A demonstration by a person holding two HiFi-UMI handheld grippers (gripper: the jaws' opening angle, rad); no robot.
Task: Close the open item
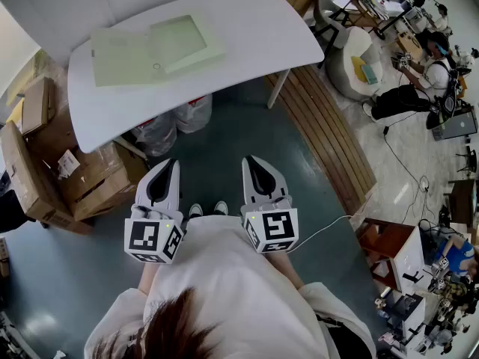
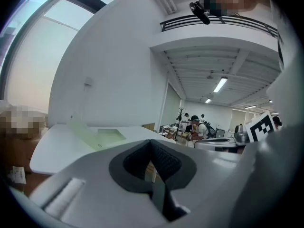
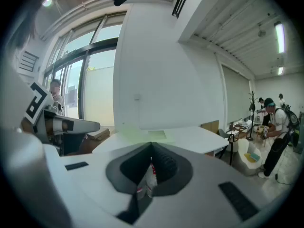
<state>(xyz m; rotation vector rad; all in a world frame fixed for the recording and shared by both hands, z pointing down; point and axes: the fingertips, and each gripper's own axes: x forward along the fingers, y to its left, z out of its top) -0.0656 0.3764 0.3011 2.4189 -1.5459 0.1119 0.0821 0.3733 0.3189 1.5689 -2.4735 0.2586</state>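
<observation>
A flat pale green box [image 1: 157, 47] lies open on the white table [image 1: 254, 28], its lid spread out to the left of its shallow tray. It also shows far ahead as the green box [image 2: 102, 136] in the left gripper view and as the green box [image 3: 145, 135] in the right gripper view. My left gripper [image 1: 168, 166] and right gripper [image 1: 252, 163] hang side by side close to my body, well short of the table's near edge. Both point toward the table. The left gripper [image 2: 151, 142] is shut and empty, and the right gripper [image 3: 151, 145] is shut and empty too.
Cardboard boxes [image 1: 82, 178] and plastic bags [image 1: 176, 118] sit under the table's left side. A table leg [image 1: 277, 88] stands at its right, beside a strip of wooden flooring [image 1: 329, 133]. People work at desks [image 1: 419, 73] far to the right.
</observation>
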